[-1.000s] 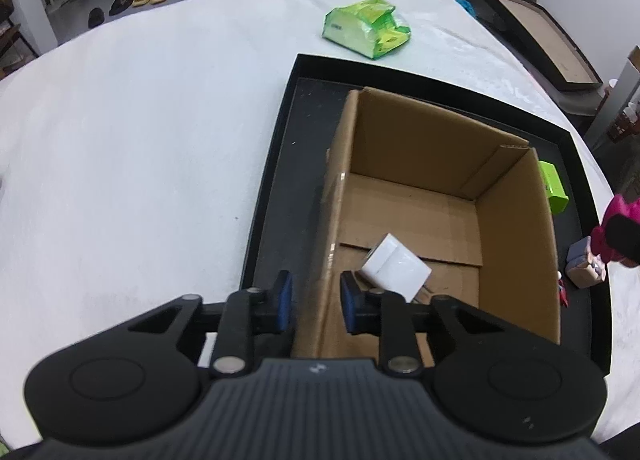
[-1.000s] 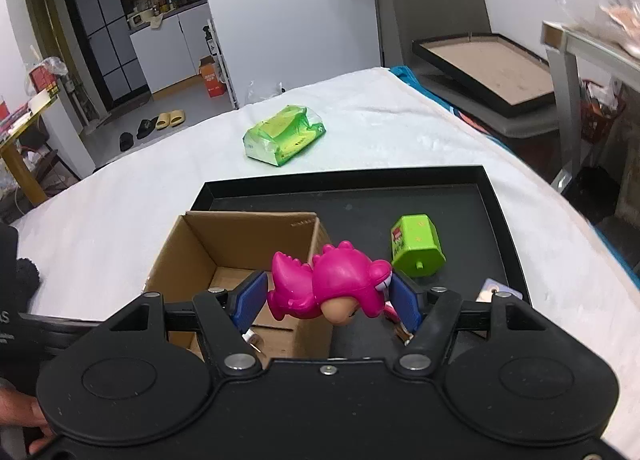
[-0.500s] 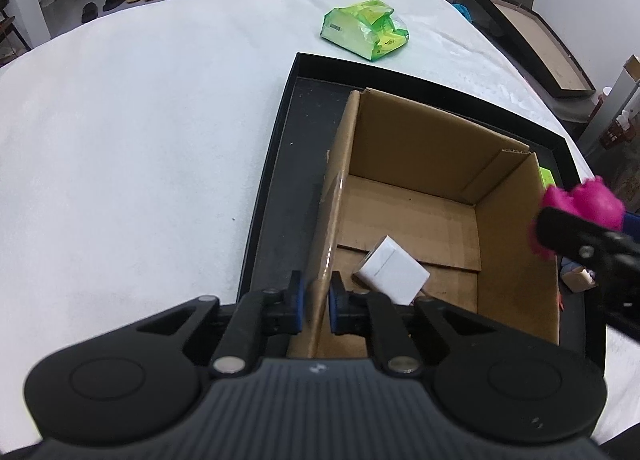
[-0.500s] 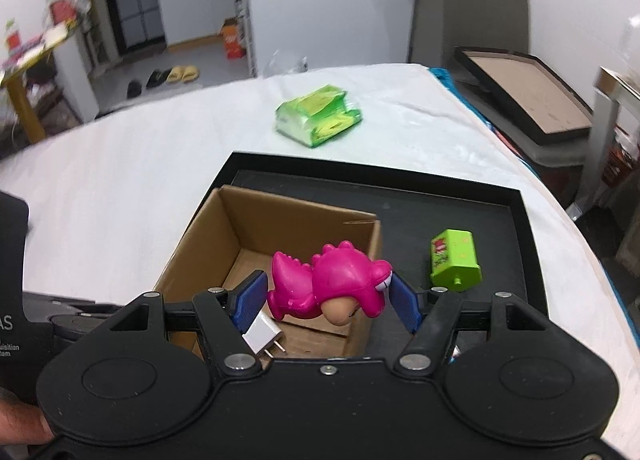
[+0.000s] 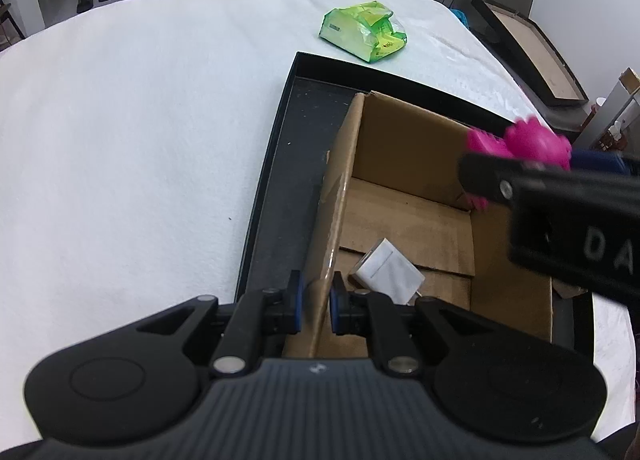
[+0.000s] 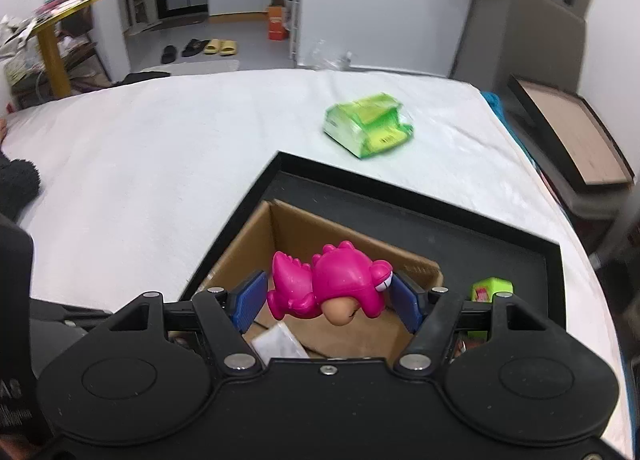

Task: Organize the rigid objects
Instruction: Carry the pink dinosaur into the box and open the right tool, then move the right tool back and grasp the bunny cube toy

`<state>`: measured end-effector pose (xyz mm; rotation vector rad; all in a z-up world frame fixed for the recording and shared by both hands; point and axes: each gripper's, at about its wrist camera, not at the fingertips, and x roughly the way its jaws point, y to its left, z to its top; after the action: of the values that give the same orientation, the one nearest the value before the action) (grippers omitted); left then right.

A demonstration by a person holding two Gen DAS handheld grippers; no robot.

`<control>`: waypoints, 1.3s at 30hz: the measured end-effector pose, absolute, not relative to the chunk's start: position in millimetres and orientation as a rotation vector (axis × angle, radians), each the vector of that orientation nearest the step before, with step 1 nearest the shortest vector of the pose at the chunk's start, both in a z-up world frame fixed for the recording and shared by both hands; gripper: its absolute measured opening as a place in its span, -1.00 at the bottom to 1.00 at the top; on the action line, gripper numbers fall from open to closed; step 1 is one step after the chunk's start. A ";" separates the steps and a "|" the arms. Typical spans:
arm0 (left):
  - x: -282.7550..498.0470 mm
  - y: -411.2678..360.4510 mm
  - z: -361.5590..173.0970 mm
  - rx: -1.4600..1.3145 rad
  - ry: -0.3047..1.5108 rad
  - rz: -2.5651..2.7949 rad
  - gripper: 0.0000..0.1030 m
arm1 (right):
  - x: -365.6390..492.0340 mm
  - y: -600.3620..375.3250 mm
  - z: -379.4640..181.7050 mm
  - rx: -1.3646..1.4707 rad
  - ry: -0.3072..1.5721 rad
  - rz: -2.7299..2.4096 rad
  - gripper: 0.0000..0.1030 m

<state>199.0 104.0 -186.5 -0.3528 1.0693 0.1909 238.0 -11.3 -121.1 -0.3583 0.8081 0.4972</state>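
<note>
An open cardboard box (image 5: 404, 204) stands in a black tray (image 5: 280, 164) on a white-covered table. My left gripper (image 5: 316, 306) is shut on the box's near left wall. A white charger (image 5: 390, 274) lies on the box floor; it also shows in the right wrist view (image 6: 280, 344). My right gripper (image 6: 326, 296) is shut on a pink dinosaur toy (image 6: 332, 284) and holds it above the open box (image 6: 352, 248). The toy (image 5: 520, 142) also shows in the left wrist view, over the box's far right corner.
A green packet (image 5: 364, 30) lies on the white cloth beyond the tray. A green block (image 6: 490, 290) sits in the tray (image 6: 440, 212) right of the box. A framed board (image 6: 572, 136) leans off the table's right side.
My right gripper has carried the pink dinosaur left, from beside the box to above its opening. My left gripper has closed from a wider gap onto the box wall.
</note>
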 end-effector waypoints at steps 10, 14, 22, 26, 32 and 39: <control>199.2 103.0 -185.8 -0.344 1.069 0.183 -0.76 | 238.1 -29.2 -117.8 -0.328 0.785 0.464 0.90; 200.2 103.1 -185.4 -0.342 1.076 0.184 -0.74 | 231.7 -52.9 -120.8 -0.304 0.768 0.416 0.90; 199.5 96.0 -180.1 -0.297 1.070 0.197 -0.71 | 218.3 -112.3 -128.0 -0.201 0.753 0.344 0.90; 199.1 92.4 -177.0 -0.286 1.061 0.190 -0.60 | 213.6 -139.1 -142.4 -0.139 0.784 0.312 0.90; 198.4 81.9 -171.2 -0.206 1.041 0.226 -0.19 | 212.9 -173.7 -158.4 -0.060 0.806 0.271 0.90; 198.4 64.8 -164.3 -0.099 1.005 0.269 -0.04 | 216.8 -206.9 -177.6 0.008 0.807 0.203 0.79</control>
<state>198.4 64.8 -164.3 -0.0990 1.0050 0.2691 216.8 -206.9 -177.6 0.0082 0.8066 0.2035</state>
